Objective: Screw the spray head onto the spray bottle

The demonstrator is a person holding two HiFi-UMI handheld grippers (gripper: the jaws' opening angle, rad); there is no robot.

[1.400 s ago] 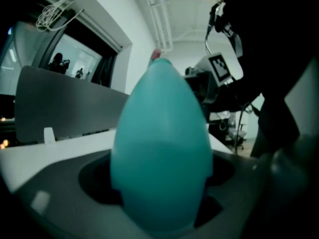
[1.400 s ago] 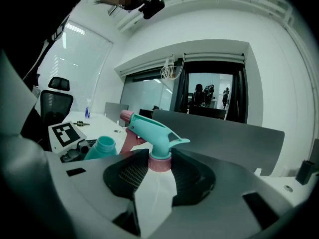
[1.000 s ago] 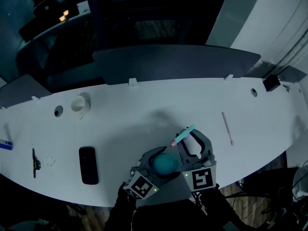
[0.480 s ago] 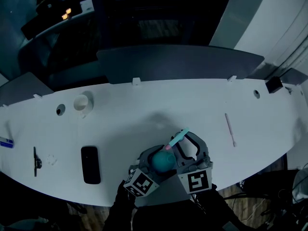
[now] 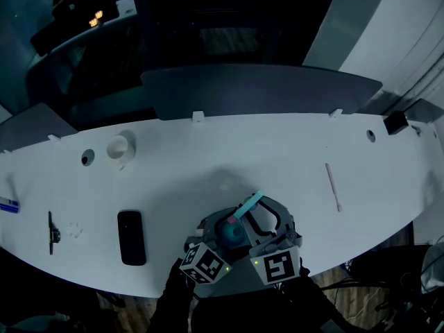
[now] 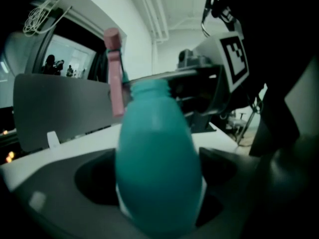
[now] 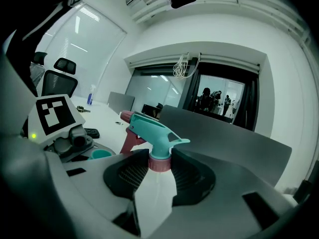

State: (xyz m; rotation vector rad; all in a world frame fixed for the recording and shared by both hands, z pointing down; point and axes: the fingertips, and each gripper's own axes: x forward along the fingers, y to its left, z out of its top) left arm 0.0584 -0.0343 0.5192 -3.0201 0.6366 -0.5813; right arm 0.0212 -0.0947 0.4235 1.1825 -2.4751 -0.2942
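The teal spray bottle stands upright between the jaws of my left gripper, near the table's front edge. Its body fills the gap and both jaws touch it; they have just been opening slightly, with the bottle still between them. The bottle's mouth is open and uncapped. My right gripper is shut on the pink collar of the teal spray head. The head's pink trigger hangs just beside the bottle's neck and is not on it.
On the white table lie a black phone-like slab, a white cup, a thin pink stick, a small black tool and a blue pen. A grey partition runs along the far edge.
The right gripper has carried the spray head left, up to the bottle's neck. Both grippers have drawn a little closer to the table's front edge.
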